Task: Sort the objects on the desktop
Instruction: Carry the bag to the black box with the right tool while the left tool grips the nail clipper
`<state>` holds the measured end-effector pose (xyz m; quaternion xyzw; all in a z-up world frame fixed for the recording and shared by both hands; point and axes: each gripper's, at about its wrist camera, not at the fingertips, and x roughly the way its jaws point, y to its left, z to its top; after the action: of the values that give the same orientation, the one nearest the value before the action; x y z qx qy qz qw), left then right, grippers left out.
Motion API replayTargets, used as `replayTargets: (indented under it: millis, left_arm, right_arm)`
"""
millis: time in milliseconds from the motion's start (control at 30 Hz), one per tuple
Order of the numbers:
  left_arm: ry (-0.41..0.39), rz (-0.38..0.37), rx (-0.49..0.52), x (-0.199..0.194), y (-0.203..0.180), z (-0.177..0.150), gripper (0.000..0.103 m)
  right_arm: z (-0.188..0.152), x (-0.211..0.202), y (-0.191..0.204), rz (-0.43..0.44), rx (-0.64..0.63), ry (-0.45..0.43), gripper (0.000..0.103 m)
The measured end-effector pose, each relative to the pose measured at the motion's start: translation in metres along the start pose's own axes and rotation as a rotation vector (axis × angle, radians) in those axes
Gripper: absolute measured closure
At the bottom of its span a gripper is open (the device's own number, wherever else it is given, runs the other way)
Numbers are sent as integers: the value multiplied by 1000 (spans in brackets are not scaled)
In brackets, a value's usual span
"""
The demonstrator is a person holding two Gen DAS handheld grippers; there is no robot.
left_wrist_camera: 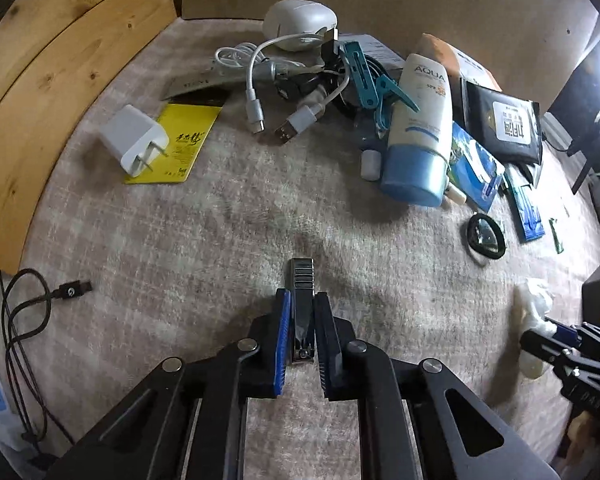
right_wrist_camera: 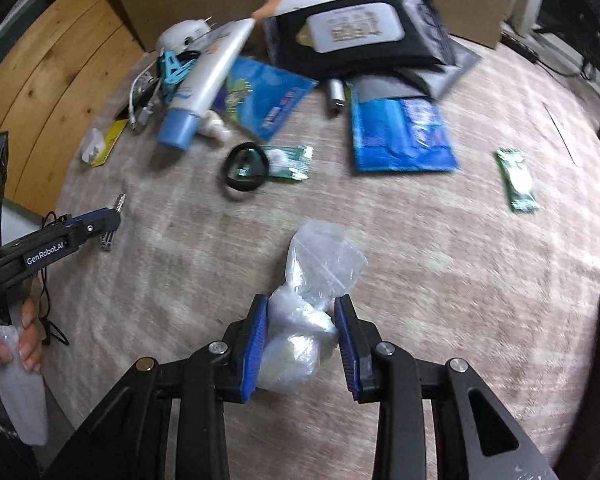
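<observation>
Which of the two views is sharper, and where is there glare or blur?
Left wrist view: sharp, nail clipper crisp, strong glare at the upper right edge. Right wrist view: motion-blurred, green packet and clear plastic bag smeared; both bend straight edges.

This looks like a home, with a desk in a living or sleeping room. The desk is covered by a pale woven cloth (left_wrist_camera: 204, 232), and personal odds and ends lie scattered on it. A sunscreen tube (left_wrist_camera: 418, 128) sits toward the back of the cloth. Left of the tube lie tangled white charging cables (left_wrist_camera: 260, 80) and a white phone charger (left_wrist_camera: 134, 140). Just right of it is a black pack of wet wipes (left_wrist_camera: 508, 122), and nearer than the tube, a black hair tie (left_wrist_camera: 486, 236). Wooden boards (left_wrist_camera: 60, 48) border the cloth far left of the tube.
</observation>
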<state>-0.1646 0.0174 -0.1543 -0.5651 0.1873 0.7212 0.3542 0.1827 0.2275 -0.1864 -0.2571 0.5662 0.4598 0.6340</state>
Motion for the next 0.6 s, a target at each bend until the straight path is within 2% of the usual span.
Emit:
replayTargets:
  millis: [433, 600]
  left_arm:
    - [-13, -18, 26, -24, -19, -52, 90]
    - [-24, -73, 121, -40, -46, -69, 90]
  right_arm:
    - [-35, -23, -26, 30, 31, -50, 74]
    - [-50, -47, -36, 32, 47, -96, 74]
